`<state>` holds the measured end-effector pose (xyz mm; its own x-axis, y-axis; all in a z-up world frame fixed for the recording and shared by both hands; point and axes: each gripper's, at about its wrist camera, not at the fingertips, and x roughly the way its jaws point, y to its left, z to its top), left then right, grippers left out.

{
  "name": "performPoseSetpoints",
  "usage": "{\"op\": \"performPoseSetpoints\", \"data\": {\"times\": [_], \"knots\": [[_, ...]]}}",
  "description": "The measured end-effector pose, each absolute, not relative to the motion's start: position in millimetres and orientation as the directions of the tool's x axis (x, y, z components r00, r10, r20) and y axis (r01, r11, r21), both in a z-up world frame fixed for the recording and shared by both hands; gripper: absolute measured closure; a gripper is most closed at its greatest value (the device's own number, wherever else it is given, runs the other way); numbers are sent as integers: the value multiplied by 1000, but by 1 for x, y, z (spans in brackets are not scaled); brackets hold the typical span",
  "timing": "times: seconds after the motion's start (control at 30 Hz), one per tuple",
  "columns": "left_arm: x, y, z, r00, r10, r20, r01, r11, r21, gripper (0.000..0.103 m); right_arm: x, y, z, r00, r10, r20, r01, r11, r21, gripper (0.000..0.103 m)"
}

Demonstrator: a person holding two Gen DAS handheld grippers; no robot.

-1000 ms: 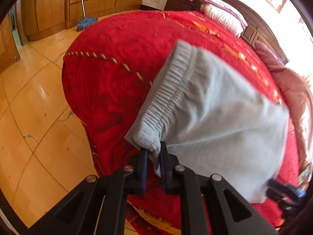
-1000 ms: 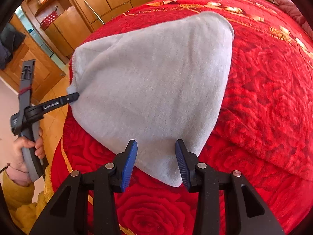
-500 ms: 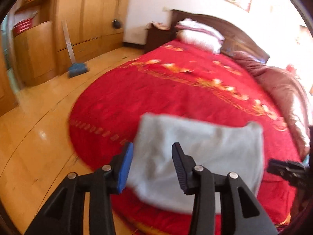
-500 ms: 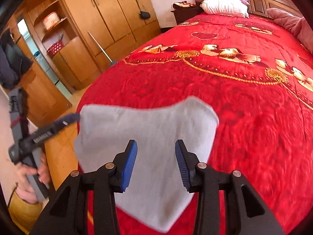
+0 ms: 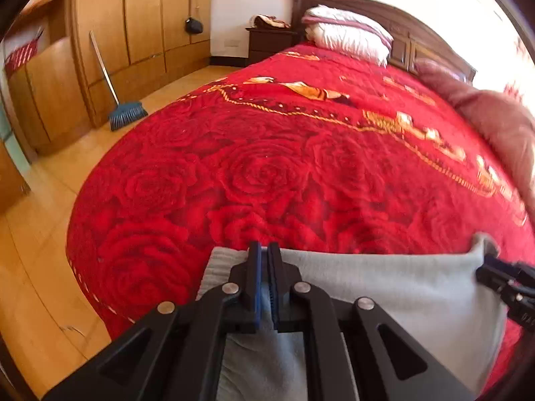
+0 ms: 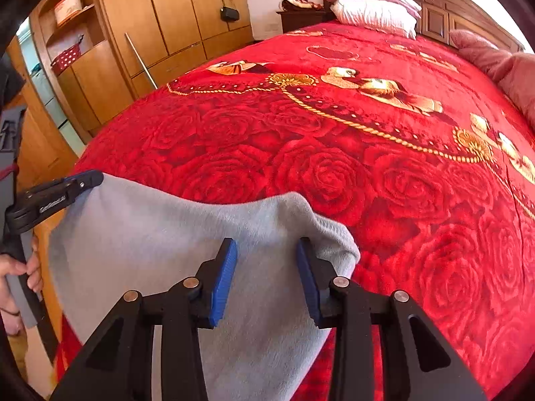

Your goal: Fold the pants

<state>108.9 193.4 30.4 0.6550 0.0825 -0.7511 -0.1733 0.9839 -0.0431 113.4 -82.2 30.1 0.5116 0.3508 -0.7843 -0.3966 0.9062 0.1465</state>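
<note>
Grey fleece pants (image 5: 384, 287) lie folded near the front edge of a red rose-patterned bed (image 5: 267, 167). My left gripper (image 5: 265, 250) is shut, with grey cloth pinched between its blue pads. In the right wrist view its tip (image 6: 90, 178) grips the left corner of the pants (image 6: 150, 240), lifting that edge. My right gripper (image 6: 267, 250) hovers over the right corner. Its jaws are closing, with cloth between them, but the pads stand apart from it. A fold bulges by the right finger. At the far right of the left wrist view, the right gripper (image 5: 485, 267) meets the pants' corner.
The wooden floor (image 5: 40, 267) drops away left of the bed. A blue broom (image 5: 125, 113) leans on the wardrobe (image 5: 140, 26). Pillows (image 5: 347, 33) and a pink blanket (image 5: 495, 117) sit at the bed's head. A hand (image 6: 20, 267) grips the left tool's handle.
My left gripper opened, drew back toward the bed's front edge and shut again on the pants. The right gripper pulled back too. The pants now sit lower in both views.
</note>
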Motion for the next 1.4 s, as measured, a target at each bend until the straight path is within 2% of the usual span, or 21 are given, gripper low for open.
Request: {"op": "performPoseSetpoints", "data": {"times": [0.07, 0.13, 0.2, 0.27, 0.33, 0.37, 0.5, 0.7, 0.97, 1.1, 1.4], "knots": [[107, 190, 33, 647, 85, -758, -161, 987, -27, 97, 109, -83, 37, 504, 355, -787, -382, 909, 166, 65], [97, 189, 41, 645, 64, -762, -150, 988, -44, 90, 102, -84, 43, 505, 370, -780, -383, 906, 182, 65], [79, 182, 53, 668, 40, -743, -133, 989, -67, 79, 91, -81, 50, 502, 393, -771, -388, 899, 205, 65], [62, 175, 68, 710, 32, -704, -111, 991, -68, 60, 75, -78, 55, 487, 435, -758, -417, 878, 236, 64], [46, 165, 79, 742, 25, -670, -91, 994, -65, 47, 64, -74, 55, 473, 442, -762, -440, 868, 231, 64], [39, 162, 81, 752, 8, -659, -74, 995, -72, 44, 60, -72, 53, 468, 435, -770, -446, 868, 219, 64], [30, 151, 69, 729, -54, -682, -7, 996, -87, 44, 55, -78, 33, 438, 372, -818, -409, 893, 187, 64], [31, 165, 21, 615, 7, -788, -92, 994, -63, 46, 39, -104, 25, 411, 414, -812, -379, 888, 261, 64], [3, 181, 25, 613, 4, -790, -126, 988, -93, 46, 15, -123, 25, 392, 428, -814, -334, 891, 307, 64], [-2, 171, 32, 622, -1, -783, -102, 991, -82, 46, 14, -138, 24, 408, 412, -814, -275, 906, 321, 55], [-2, 147, 28, 597, -33, -802, -69, 993, -92, 46, 17, -159, 2, 339, 492, -802, -200, 871, 450, 54]]}}
